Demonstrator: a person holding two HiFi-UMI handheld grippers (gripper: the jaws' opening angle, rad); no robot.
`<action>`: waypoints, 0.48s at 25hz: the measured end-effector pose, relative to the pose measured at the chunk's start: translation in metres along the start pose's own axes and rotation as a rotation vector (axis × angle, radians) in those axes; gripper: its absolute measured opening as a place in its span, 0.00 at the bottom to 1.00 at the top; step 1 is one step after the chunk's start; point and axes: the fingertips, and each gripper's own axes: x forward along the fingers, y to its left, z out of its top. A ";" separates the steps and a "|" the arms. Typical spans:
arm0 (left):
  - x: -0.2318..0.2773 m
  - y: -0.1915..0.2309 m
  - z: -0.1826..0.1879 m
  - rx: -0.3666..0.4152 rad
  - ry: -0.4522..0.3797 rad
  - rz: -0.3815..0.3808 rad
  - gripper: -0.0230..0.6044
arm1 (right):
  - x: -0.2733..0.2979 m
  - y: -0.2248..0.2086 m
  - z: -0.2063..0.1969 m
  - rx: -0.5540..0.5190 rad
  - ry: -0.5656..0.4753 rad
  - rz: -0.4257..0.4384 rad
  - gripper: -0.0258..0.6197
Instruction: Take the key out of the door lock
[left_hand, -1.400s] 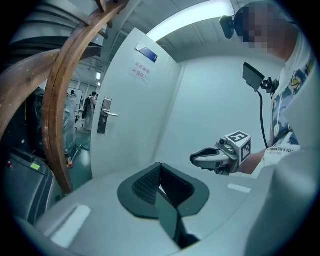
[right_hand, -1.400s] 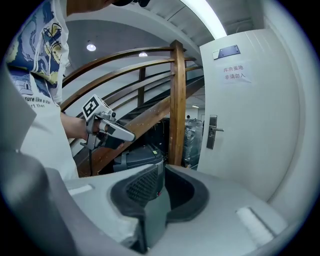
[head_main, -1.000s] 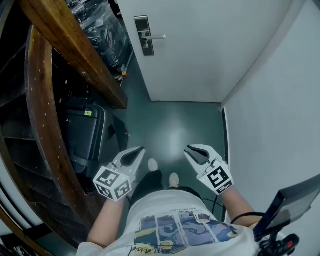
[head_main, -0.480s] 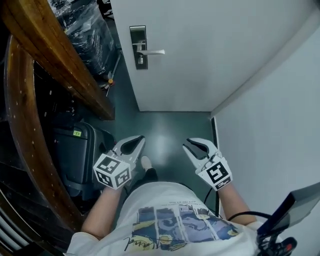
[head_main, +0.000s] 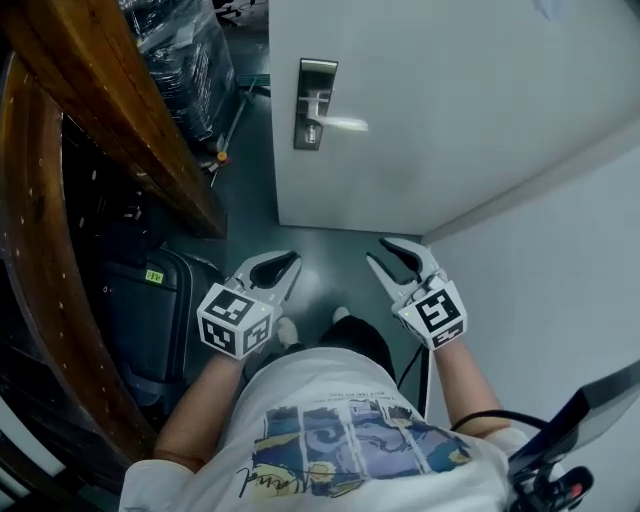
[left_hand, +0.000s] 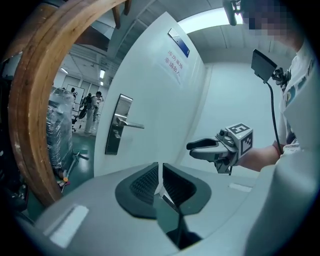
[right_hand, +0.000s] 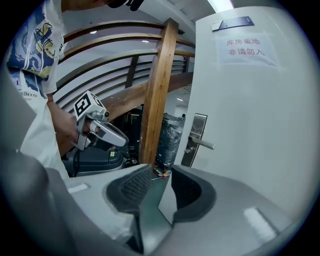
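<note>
On the white door (head_main: 450, 90) a steel lock plate (head_main: 314, 105) carries a lever handle (head_main: 340, 124); the key below the handle is too small to make out. Both grippers hang low above the green floor, well short of the door. My left gripper (head_main: 283, 268) points at the door's left edge; its jaws (left_hand: 160, 180) are opening, a thin slit apart, with nothing between them. My right gripper (head_main: 390, 255) is opening wider, and the gap between its jaws (right_hand: 161, 187) is empty. The lock plate (left_hand: 116, 132) shows far ahead of the left jaws, and the handle (right_hand: 202, 144) shows beyond the right ones.
A slanting wooden beam (head_main: 120, 110) and a curved rail close off the left side. A black suitcase (head_main: 150, 320) stands under them, and a plastic-wrapped stack (head_main: 180, 50) stands past the door's edge. A white wall (head_main: 560, 280) bounds the right. A paper notice (right_hand: 247, 47) hangs on the door.
The person has stepped nearer the door, so the lock plate looks larger. Both grippers have moved forward and up a little. The right jaws have spread wider and the left jaws have parted slightly.
</note>
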 end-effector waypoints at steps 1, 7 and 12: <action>0.003 0.006 -0.001 -0.007 0.008 0.005 0.09 | 0.008 -0.007 0.004 -0.010 -0.002 0.003 0.21; 0.027 0.041 0.000 -0.033 0.051 0.078 0.12 | 0.057 -0.060 0.034 -0.108 -0.028 0.048 0.21; 0.056 0.072 0.019 -0.130 0.019 0.114 0.14 | 0.097 -0.110 0.059 -0.189 -0.047 0.091 0.23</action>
